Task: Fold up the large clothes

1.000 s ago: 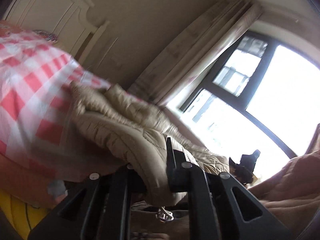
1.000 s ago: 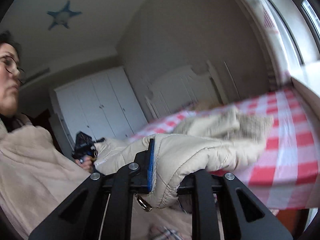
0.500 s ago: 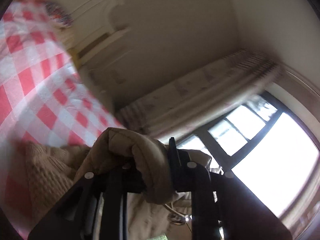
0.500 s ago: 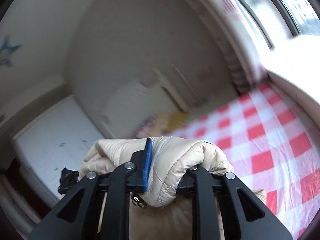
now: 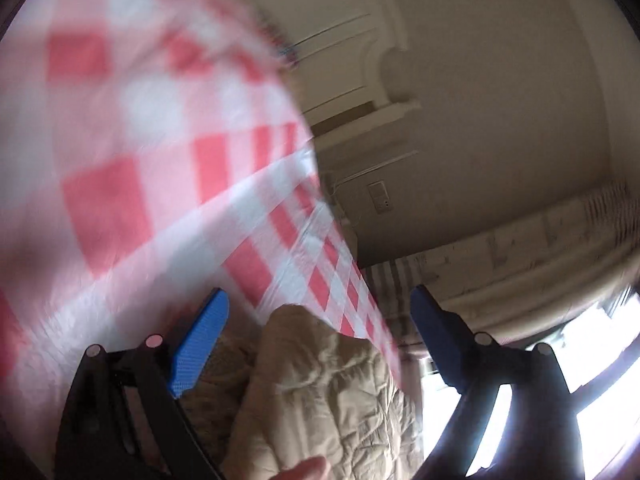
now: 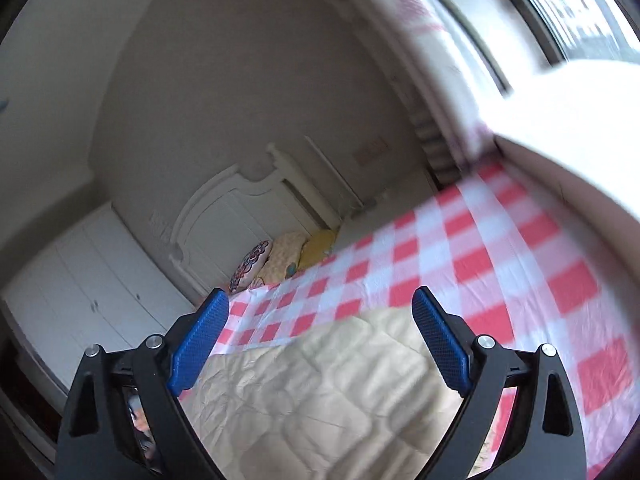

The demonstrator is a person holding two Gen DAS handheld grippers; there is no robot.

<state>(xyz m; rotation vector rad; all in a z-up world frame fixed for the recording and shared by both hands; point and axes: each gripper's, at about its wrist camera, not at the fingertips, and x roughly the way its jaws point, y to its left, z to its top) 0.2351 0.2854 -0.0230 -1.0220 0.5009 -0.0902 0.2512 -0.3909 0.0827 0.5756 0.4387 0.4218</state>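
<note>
A beige quilted puffer jacket [image 6: 320, 392] lies on the red-and-white checked bedsheet [image 6: 500, 264]. It also shows in the left wrist view [image 5: 320, 392], lying bunched below the fingers. My left gripper [image 5: 316, 332] is open and empty, its blue pads spread just above the jacket. My right gripper [image 6: 320, 336] is open and empty, its pads spread over the flat jacket panel. The checked sheet [image 5: 132, 184] fills the left of the left wrist view, blurred.
A white headboard [image 6: 244, 208] and several pillows [image 6: 280, 260] are at the bed's far end. White wardrobe doors [image 6: 92, 280] stand at left. A curtain [image 5: 532, 248] and a bright window [image 5: 600, 380] are at right. A fingertip [image 5: 308, 470] shows at the bottom edge.
Both grippers were shut on the jacket and held it up; now both are open and the jacket lies on the bed. Both cameras have swung and tilted.
</note>
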